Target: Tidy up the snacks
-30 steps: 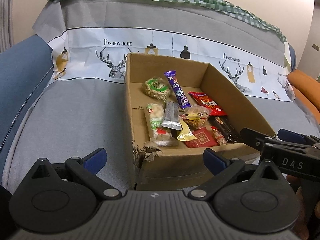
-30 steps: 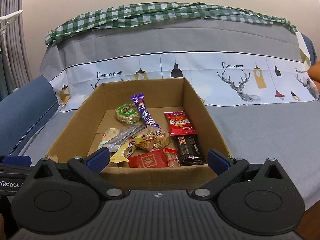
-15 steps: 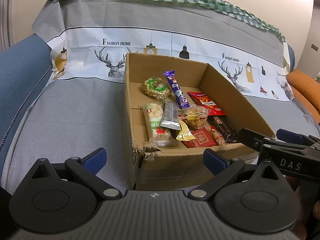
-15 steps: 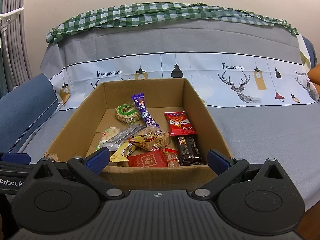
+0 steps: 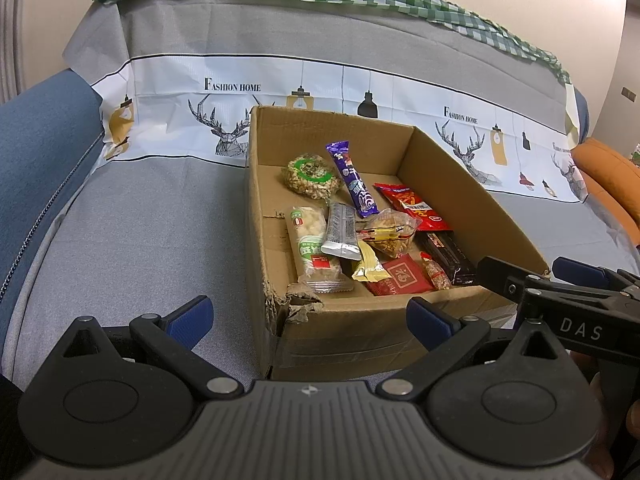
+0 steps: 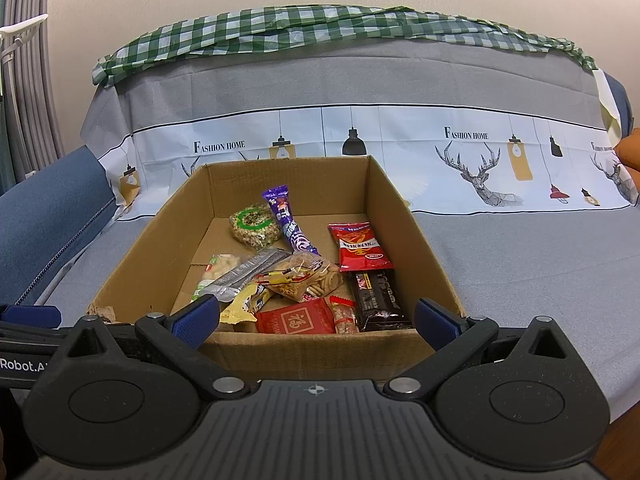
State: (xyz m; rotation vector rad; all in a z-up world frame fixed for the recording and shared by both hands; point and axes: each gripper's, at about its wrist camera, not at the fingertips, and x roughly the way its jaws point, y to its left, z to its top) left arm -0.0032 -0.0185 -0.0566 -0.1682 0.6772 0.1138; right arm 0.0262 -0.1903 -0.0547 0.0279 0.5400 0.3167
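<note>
An open cardboard box [image 5: 344, 340] [image 6: 152, 248] stands on the covered sofa seat. It holds a purple bar [image 5: 352, 184] [image 6: 288, 224], a round nut cake [image 5: 312, 174], a red chip pack [image 5: 412, 206] [image 6: 360, 246], a dark chocolate bar [image 5: 448, 256] [image 6: 378, 296], a red square packet [image 5: 402, 278] [image 6: 296, 320], a clear biscuit bag [image 5: 390, 232] [image 6: 304, 276], a silver wrapper [image 5: 342, 232] and a cracker pack [image 5: 312, 248]. My left gripper [image 5: 308, 320] hangs open before the box's near left corner. My right gripper [image 6: 316, 320] is open at the near wall, holding nothing.
A grey cloth [image 6: 500, 260] with deer prints covers the seat and the sofa back. A green checked cloth [image 6: 320, 28] lies along the top. A blue armrest [image 5: 36, 152] rises on the left and an orange cushion [image 5: 608, 176] sits at the far right.
Hardly anything differs: both views drift a little, the box and snacks lie as before, and both grippers stay open.
</note>
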